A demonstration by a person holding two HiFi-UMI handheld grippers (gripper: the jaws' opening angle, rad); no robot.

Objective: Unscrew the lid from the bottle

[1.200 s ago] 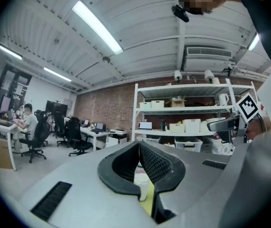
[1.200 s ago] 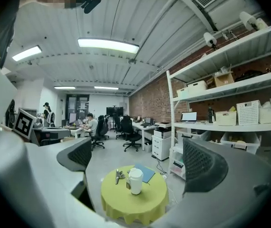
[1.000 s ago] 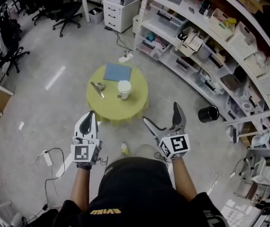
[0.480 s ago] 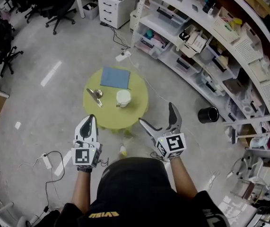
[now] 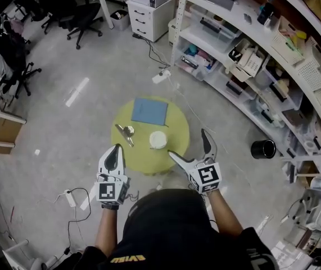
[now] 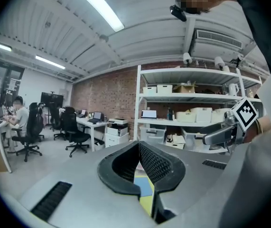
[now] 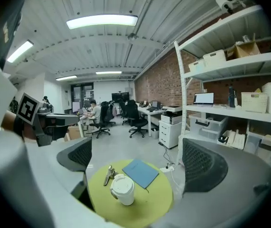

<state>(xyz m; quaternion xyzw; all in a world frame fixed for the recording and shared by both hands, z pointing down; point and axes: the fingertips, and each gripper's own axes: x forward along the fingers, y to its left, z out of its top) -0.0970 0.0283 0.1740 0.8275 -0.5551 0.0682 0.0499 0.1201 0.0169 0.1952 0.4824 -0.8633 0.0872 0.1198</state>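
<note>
Right now your left gripper (image 5: 115, 151) is pinched fully together on nothing and your right gripper (image 5: 187, 142) gapes wide, also empty. Nothing is started: the lid (image 7: 121, 183) still seems to sit on the white bottle (image 7: 124, 197), though it shows small. The bottle stands mid-frame on the round yellow table (image 5: 177, 133), ahead of both grippers and untouched.

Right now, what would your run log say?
left gripper shut, empty | right gripper open, empty | bottle on table, lid on, untouched
</note>
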